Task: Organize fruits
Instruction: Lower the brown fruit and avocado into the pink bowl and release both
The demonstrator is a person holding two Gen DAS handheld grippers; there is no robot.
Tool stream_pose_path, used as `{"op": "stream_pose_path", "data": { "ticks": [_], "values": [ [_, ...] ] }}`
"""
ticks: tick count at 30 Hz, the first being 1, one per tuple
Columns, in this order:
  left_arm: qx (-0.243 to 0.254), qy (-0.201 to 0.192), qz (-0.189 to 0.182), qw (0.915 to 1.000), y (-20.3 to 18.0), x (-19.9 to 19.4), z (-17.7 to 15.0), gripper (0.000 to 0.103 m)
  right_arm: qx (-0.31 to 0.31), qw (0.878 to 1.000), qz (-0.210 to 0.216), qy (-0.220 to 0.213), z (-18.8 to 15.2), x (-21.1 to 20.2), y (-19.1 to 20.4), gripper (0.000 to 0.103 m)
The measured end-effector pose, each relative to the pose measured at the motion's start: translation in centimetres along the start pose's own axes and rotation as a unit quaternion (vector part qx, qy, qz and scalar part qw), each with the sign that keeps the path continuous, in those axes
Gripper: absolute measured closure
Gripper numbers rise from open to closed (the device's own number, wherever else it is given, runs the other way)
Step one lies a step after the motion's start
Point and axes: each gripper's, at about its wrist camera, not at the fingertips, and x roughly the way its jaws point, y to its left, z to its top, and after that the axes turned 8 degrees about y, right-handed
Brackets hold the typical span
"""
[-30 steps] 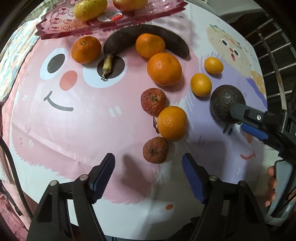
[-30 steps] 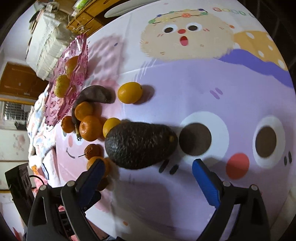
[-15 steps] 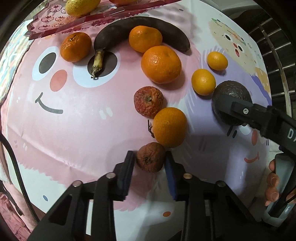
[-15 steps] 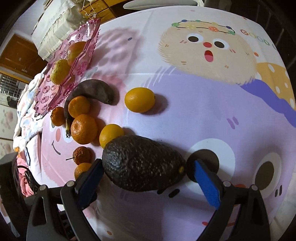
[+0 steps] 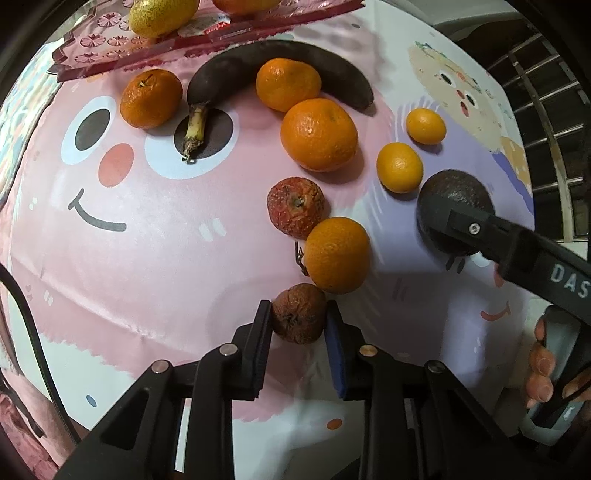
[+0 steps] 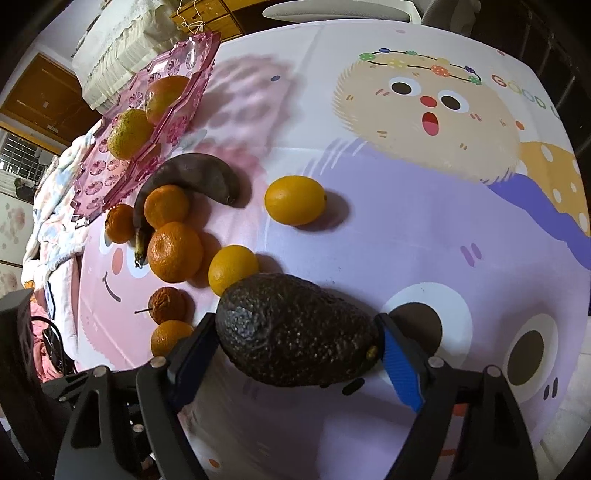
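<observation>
My left gripper [image 5: 298,321] is shut on a small shrivelled brown fruit [image 5: 299,314] on the cartoon tablecloth. My right gripper [image 6: 295,332] is shut on a dark avocado [image 6: 295,328], its pads touching both ends; the avocado also shows in the left wrist view [image 5: 456,192] behind the right gripper's finger [image 5: 517,247]. Several oranges lie loose, among them one [image 5: 337,254] just beyond the shrivelled fruit and a bigger one [image 5: 318,134]. A wrinkled red fruit [image 5: 295,206], two small yellow-orange citrus [image 5: 399,168] [image 5: 425,125] and a blackened banana [image 5: 280,70] lie nearby.
A pink plastic tray [image 5: 155,44] at the far edge holds a yellow-green fruit [image 5: 159,16] and an orange one; it also shows in the right wrist view [image 6: 166,110]. A metal rack [image 5: 546,92] stands off the table's right side.
My left gripper moved forward and shut on the shrivelled brown fruit. My right gripper moved up to the avocado and closed onto its two ends.
</observation>
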Motion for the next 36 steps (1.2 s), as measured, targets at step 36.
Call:
{"op": "stream_pose_path", "data": {
  "ticks": [36],
  "values": [
    [0.115,-0.1,-0.003,0.9883,9.4,-20.5,3.9,0.077,-0.047,0.983,-0.061,-0.168,1.1,-9.6,14.1,0.019]
  ]
}}
